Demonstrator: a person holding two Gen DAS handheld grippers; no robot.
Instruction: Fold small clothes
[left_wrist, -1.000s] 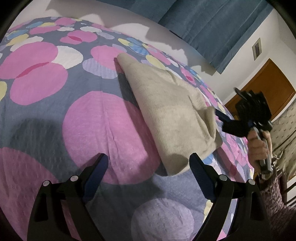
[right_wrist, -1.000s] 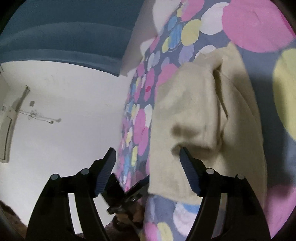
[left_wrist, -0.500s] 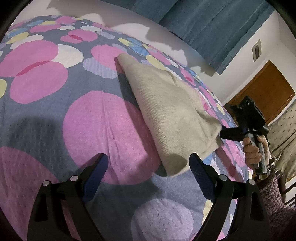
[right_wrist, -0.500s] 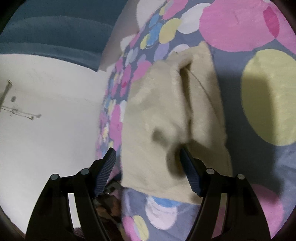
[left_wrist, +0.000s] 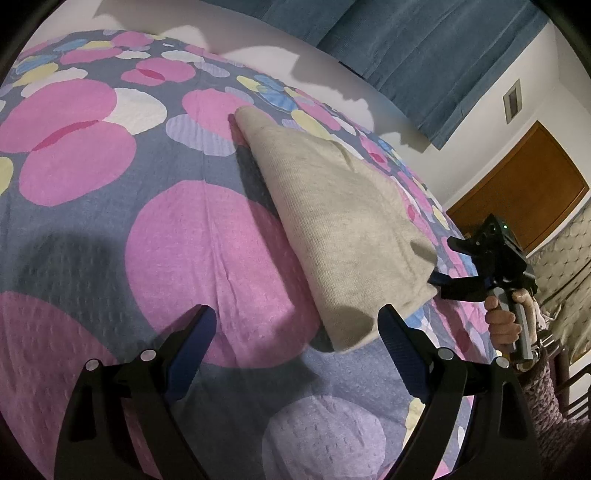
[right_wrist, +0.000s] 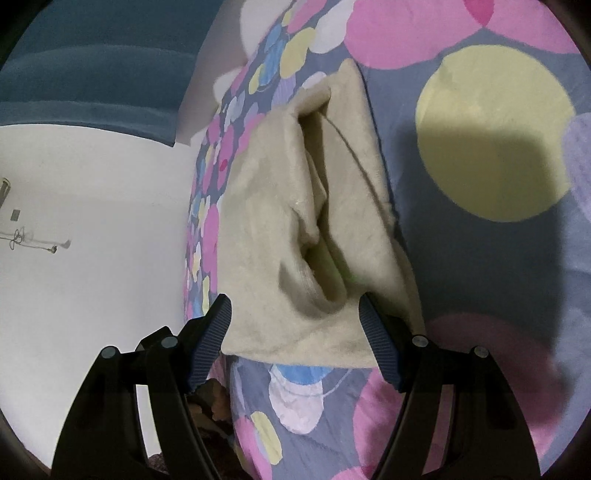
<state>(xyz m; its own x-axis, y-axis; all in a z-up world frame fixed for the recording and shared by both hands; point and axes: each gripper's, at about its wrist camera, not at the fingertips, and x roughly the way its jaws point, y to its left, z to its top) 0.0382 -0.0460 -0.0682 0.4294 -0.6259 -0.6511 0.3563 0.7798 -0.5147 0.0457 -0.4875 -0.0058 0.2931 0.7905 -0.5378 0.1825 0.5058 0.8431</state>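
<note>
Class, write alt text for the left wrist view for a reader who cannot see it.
A folded beige garment lies on a bedspread of pink circles. The left tongs hang open in the foreground, and the right tongs, held in a hand, stand open at the garment's right edge.

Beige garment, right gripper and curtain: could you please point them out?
Beige garment (left_wrist: 340, 229), left wrist view, top layer.
Right gripper (left_wrist: 441, 260), left wrist view, between fingertips.
Curtain (left_wrist: 424, 44), left wrist view, middle folds.

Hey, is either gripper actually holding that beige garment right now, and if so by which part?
Nothing is held. The left gripper is open over the bedspread; the right gripper has open jaws straddling the beige garment's near folded end without pinching it.
</note>
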